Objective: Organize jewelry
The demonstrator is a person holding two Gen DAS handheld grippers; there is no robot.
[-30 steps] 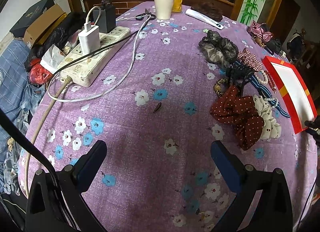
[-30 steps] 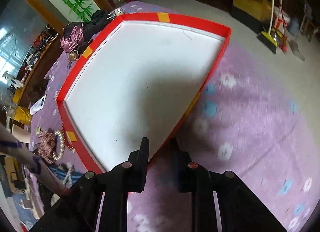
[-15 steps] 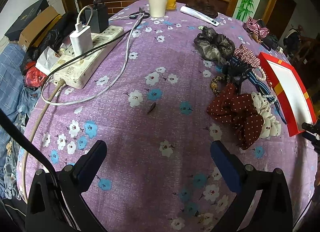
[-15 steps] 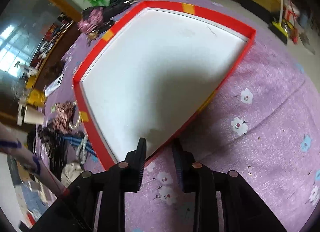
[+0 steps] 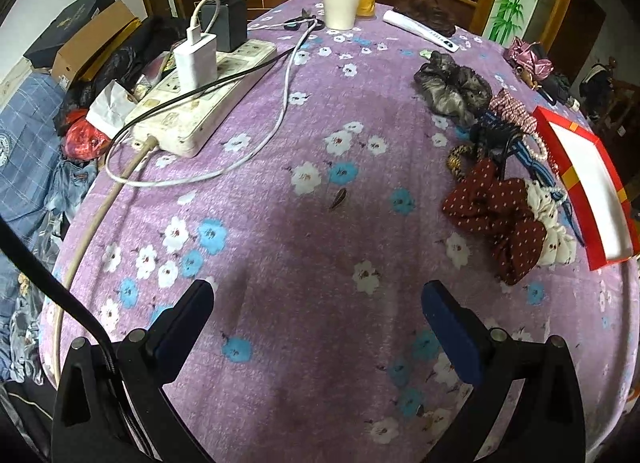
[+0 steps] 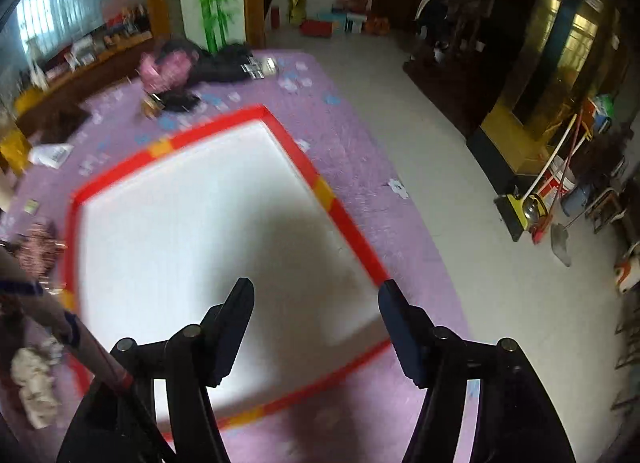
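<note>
Several soft fabric scrunchies (image 5: 504, 219) and bead strings lie piled beside shallow red-rimmed white tray (image 6: 208, 223) on purple tabletop (image 5: 304, 263); light, floppy, pinch a fold. Left gripper (image 5: 316, 303) jaws open, empty; right gripper (image 6: 316, 303) jaws just opening over tray, empty.

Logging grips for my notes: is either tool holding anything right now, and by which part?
Nothing is held. The right tool has just opened above the red tray; the left tool is open over the tablecloth.

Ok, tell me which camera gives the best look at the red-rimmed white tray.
The right wrist view: the red-rimmed tray fills the middle of the frame, its white floor bare, though motion-blurred. The left wrist view shows it only as a foreshortened sliver at the right edge, beside the scrunchies.
</note>
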